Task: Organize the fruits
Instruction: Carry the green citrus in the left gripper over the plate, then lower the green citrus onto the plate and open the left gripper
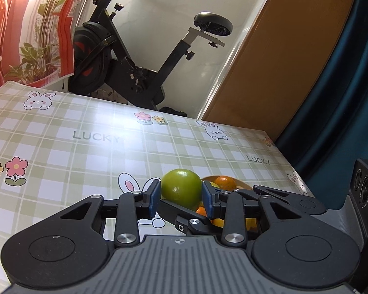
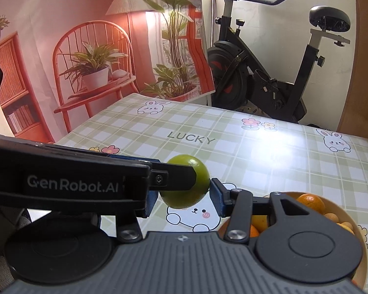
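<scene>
Green fruit sits low in the middle of both views, clear of the table and pinched in the left tongs; their two blue pads press its left and right flanks in the left view, so that pair is clamped on it. In the right view the same tongs reach in from the left edge, one black finger crossing the fruit's near face. The right tongs stand crosswise to them with the fruit between the pads; the right-hand pad meets the peel, but the other pad is partly hidden behind the crossing finger, so I cannot tell whether this pair truly squeezes or only brackets it.

The step looks like carrying one fruit with two tools at once, and I judge it needs care: hold the squeeze even, firm enough that the round, smooth fruit cannot roll out, yet not so hard as to bruise it; move both hands as one, since the fingers interlock and any drift could twist it loose; let one pair take the full weight before the other opens.

Just beyond, at lower right, a bowl holds oranges and smaller yellow fruit; the green one hangs beside its rim, not over it. Past the table's far edge stands an exercise bike.
</scene>
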`<state>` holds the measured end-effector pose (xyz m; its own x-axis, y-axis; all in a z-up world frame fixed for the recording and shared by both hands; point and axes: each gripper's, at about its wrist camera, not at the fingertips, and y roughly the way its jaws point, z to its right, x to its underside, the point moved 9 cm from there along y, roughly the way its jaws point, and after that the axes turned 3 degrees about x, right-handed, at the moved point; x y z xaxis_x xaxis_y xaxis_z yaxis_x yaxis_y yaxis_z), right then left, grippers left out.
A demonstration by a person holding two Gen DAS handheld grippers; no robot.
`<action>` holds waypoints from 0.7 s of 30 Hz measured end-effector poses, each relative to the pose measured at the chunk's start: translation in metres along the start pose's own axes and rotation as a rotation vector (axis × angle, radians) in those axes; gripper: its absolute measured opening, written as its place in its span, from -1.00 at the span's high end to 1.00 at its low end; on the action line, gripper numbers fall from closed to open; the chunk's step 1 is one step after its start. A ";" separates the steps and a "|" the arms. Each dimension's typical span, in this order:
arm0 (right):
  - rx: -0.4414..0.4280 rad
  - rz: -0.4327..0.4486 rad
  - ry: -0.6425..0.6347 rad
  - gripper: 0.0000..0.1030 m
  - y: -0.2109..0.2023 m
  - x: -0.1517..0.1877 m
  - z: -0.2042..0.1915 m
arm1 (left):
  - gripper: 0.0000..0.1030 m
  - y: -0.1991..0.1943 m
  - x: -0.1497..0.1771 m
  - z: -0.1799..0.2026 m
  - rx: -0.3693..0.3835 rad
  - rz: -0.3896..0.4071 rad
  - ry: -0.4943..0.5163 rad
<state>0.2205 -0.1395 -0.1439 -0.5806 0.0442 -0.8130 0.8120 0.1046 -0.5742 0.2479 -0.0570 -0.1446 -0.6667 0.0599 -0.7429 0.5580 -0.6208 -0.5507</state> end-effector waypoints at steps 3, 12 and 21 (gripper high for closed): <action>0.013 0.024 0.016 0.06 -0.021 0.005 0.008 | 0.26 -0.003 0.007 0.021 0.015 -0.008 0.006; 0.074 0.045 0.103 0.06 -0.077 0.036 0.050 | 0.27 0.006 0.040 0.079 0.058 -0.071 0.049; 0.103 0.012 0.196 0.06 -0.097 0.071 0.077 | 0.26 0.022 0.073 0.097 0.035 -0.158 0.135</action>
<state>0.1057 -0.2229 -0.1535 -0.5635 0.2381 -0.7911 0.8147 0.0013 -0.5799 0.1637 -0.1420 -0.1739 -0.6710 0.2615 -0.6938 0.4326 -0.6218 -0.6528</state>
